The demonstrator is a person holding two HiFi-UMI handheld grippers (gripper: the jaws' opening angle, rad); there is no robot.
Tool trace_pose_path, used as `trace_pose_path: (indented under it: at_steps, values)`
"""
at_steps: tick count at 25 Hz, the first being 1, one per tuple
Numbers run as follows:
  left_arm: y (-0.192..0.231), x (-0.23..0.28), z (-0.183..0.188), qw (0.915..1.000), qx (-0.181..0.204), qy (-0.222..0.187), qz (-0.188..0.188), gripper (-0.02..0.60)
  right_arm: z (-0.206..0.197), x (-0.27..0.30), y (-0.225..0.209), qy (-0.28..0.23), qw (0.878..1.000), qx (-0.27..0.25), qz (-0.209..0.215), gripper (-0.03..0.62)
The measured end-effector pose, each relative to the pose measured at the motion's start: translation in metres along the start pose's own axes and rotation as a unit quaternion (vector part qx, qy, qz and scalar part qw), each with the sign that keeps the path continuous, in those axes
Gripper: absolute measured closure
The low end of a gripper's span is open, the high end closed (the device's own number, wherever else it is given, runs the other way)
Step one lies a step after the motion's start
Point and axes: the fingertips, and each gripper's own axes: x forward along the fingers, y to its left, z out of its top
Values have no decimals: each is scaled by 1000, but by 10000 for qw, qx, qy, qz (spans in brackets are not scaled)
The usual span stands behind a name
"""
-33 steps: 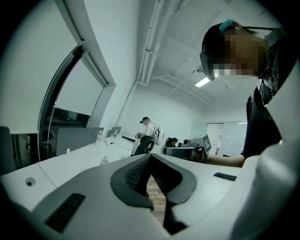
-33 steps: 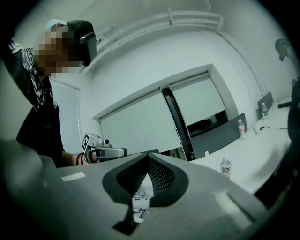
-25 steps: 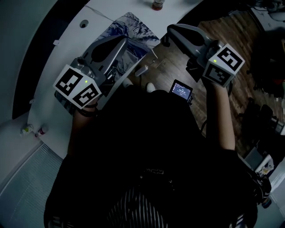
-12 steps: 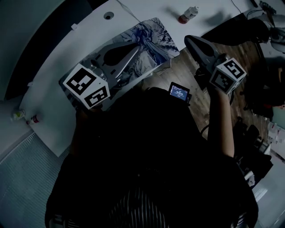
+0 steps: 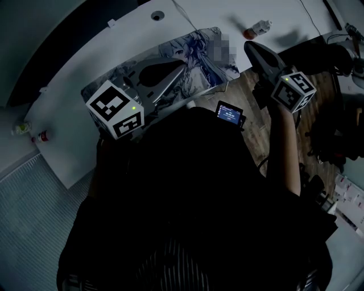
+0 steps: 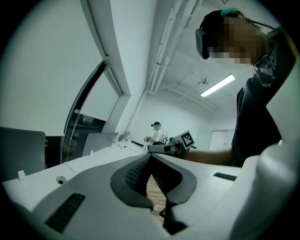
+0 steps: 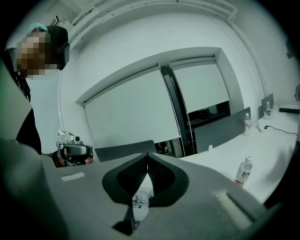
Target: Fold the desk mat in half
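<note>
The desk mat (image 5: 193, 59), printed with a blue and white illustration, lies flat on the white desk (image 5: 68, 125). My left gripper (image 5: 183, 67) hangs above the mat's middle, its jaws shut with nothing between them; the tips also meet in the left gripper view (image 6: 151, 156). My right gripper (image 5: 249, 45) is shut and empty too, held off the desk edge just right of the mat. In the right gripper view (image 7: 147, 155) a strip of the mat (image 7: 139, 204) shows below the closed tips. Neither gripper touches the mat.
A small bottle (image 5: 259, 28) lies on the desk beyond the mat's right end, also seen standing (image 7: 243, 171). A cable hole (image 5: 157, 15) is behind the mat. A small lit screen (image 5: 230, 112) sits at my waist. Wooden floor (image 5: 256, 131) lies to the right. A person (image 6: 157, 132) stands far off.
The head view has swung, so the whole mat and more of the desk show now. Both grippers stay shut and empty; the left one still hangs over the mat.
</note>
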Motion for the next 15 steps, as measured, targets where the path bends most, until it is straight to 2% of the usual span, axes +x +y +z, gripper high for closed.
trace_pose_path:
  at_steps: [4,15]
  values:
    - [0,5,-3,9999,30,121,113,575,4,11,-11,-22,9999,0,147,589]
    - [19,65,-3,9983,-368,254,364,575,-16,12,-74,71,9988,396,278,589]
